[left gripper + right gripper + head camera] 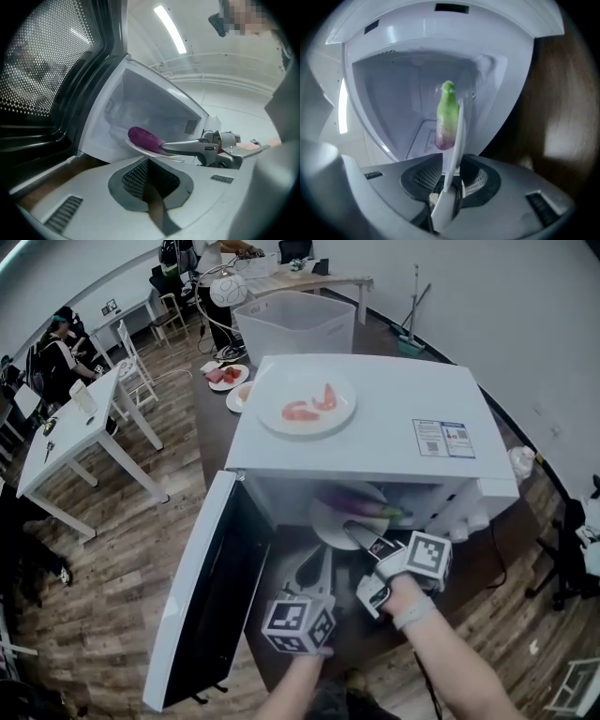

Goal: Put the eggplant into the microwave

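Note:
The purple eggplant [364, 503] with its green stem end lies on a white plate [326, 521] in the mouth of the open white microwave [394, 418]. My right gripper [362, 533] reaches in from the right. In the right gripper view the plate [457, 140] shows edge-on between the jaws of my right gripper [451, 182], whose pads stand a little apart from the rim, with the eggplant [447, 117] beyond. My left gripper [317, 566] hangs before the cavity with a narrow gap and nothing in it [150, 190]. It looks at the eggplant [144, 138] and the plate [138, 148].
The microwave door [206, 596] stands swung open to the left. A second plate [268, 414] of pink food rests on top of the microwave. A clear bin [295, 324] stands behind it, a white table [75, 427] and chairs at the left.

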The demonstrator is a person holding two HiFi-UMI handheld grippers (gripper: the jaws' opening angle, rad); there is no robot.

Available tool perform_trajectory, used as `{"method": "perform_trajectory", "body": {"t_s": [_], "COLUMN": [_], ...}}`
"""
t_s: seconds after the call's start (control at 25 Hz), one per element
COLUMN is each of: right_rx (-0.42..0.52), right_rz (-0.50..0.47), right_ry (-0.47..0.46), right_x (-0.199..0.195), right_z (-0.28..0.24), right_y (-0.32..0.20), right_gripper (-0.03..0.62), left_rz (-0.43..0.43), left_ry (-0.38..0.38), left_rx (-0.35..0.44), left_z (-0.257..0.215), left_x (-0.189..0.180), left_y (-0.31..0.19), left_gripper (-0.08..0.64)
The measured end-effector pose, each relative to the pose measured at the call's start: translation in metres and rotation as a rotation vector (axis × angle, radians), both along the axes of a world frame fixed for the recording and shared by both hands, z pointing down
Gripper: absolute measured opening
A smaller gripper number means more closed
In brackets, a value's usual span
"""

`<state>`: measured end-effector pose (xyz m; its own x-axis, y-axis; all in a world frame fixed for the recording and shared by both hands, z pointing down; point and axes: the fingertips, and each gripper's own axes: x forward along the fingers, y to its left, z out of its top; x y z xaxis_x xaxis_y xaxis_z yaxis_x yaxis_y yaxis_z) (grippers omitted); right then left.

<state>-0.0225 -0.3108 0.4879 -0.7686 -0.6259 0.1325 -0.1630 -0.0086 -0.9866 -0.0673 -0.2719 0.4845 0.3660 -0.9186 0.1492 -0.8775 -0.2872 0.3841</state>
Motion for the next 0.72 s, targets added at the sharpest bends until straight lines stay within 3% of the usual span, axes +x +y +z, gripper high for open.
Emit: {"method": "perform_trajectory", "body": {"t_s": [0.16, 0.72], "right_rx": [-0.028, -0.053], "right_rz": [0.010, 0.033], "right_ry": [-0.008, -0.012], "right_x": [-0.002, -0.006], "right_z": [0.002, 0.008], "right_y": [0.001, -0.011], "right_gripper": [0.044, 0.032], "left_rz": [0.002, 0.118], "left_ry": [0.010, -0.034], "left_rx": [-0.003, -0.006], "left_z": [-0.001, -0.002], "left_x": [0.000, 0.029], "left_y": [-0.001, 0.003], "left_gripper": [0.003, 0.003]}}
